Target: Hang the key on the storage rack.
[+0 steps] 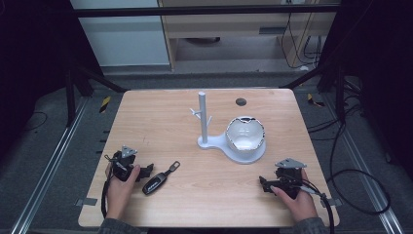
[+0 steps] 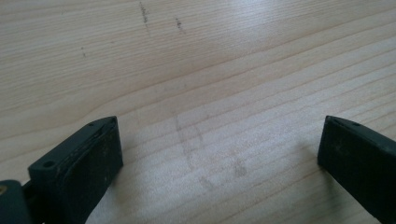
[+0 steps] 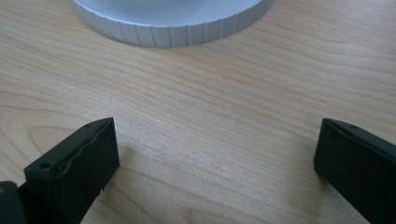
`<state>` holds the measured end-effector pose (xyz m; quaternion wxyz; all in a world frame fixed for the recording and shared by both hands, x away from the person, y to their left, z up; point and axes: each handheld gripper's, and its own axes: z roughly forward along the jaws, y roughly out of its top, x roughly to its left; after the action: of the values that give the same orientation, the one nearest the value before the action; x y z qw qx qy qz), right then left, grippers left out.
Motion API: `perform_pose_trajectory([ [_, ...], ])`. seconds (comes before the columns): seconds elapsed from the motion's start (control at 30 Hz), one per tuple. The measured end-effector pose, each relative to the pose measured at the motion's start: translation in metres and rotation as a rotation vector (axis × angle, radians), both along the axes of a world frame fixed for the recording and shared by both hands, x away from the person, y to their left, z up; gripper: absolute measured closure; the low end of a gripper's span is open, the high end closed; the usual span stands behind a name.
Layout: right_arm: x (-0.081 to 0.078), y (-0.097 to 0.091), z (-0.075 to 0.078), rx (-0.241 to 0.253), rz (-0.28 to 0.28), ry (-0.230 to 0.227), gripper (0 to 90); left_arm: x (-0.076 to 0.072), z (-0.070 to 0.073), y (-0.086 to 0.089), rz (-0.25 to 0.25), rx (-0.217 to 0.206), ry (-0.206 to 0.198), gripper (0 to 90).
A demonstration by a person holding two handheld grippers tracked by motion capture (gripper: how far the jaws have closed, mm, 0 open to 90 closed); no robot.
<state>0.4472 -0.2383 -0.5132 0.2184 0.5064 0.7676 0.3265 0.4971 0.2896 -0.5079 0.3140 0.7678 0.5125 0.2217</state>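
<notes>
Pale wooden tabletop (image 1: pixel 160 122), dark room behind. Black key fob (image 1: pixel 155 184) flat, just beside left claw (image 1: pixel 146 170); both claws wide open, empty. Probably slippery: low, thin body, easily skidding toward right claw (image 1: pixel 263 184).

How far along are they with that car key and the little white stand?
Nothing looks done yet. The car key lies flat on the table, beside the left gripper, whose jaws stand open with nothing between them. The right gripper is open too. The white stand carries nothing on its pegs, so picking up and placing remain.
</notes>
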Motion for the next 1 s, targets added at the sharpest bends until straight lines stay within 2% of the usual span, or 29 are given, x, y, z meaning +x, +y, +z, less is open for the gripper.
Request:
perform_pose_trajectory([
  [0.1, 0.000, 0.000, 0.000, 0.000, 0.001, 0.000, 0.4, -0.002, 0.000, -0.002, 0.021, 0.000, -0.001, 0.0],
  [0.4, 0.000, 0.000, 0.000, 0.002, -0.003, 0.001, 0.4, -0.002, 0.000, 0.000, -0.010, -0.003, -0.005, 0.0],
  [0.5, 0.000, 0.000, 0.000, -0.001, 0.000, -0.001, 0.4, -0.004, 0.001, 0.001, -0.022, 0.002, -0.018, 6.1],
  [0.63, -0.001, 0.000, 0.000, 0.001, -0.001, 0.000, 0.4, -0.006, 0.009, -0.004, -0.011, 0.029, -0.120, 5.6],
  [0.67, 0.000, 0.000, 0.000, 0.001, 0.000, 0.000, 0.4, -0.004, 0.011, -0.005, -0.007, 0.011, -0.119, 4.8],
  [0.7, 0.000, 0.000, 0.000, 0.001, 0.002, 0.000, 0.4, -0.001, 0.016, -0.008, -0.026, 0.000, -0.113, 4.8],
  [0.77, 0.000, 0.000, 0.000, 0.001, 0.005, 0.000, 0.4, 0.000, 0.026, -0.015, -0.053, 0.028, -0.127, 5.3],
  [0.83, 0.000, 0.000, 0.000, 0.001, 0.005, 0.000, 0.4, 0.000, 0.036, -0.023, -0.085, 0.049, -0.125, 5.3],
  [0.93, 0.000, 0.000, 0.000, 0.000, 0.008, 0.001, 0.4, -0.001, 0.048, -0.032, -0.112, 0.024, -0.112, 5.5],
  [1.0, 0.001, 0.001, 0.000, 0.001, 0.007, 0.002, 0.4, -0.002, 0.053, -0.038, -0.123, 0.071, -0.101, 5.5],
])
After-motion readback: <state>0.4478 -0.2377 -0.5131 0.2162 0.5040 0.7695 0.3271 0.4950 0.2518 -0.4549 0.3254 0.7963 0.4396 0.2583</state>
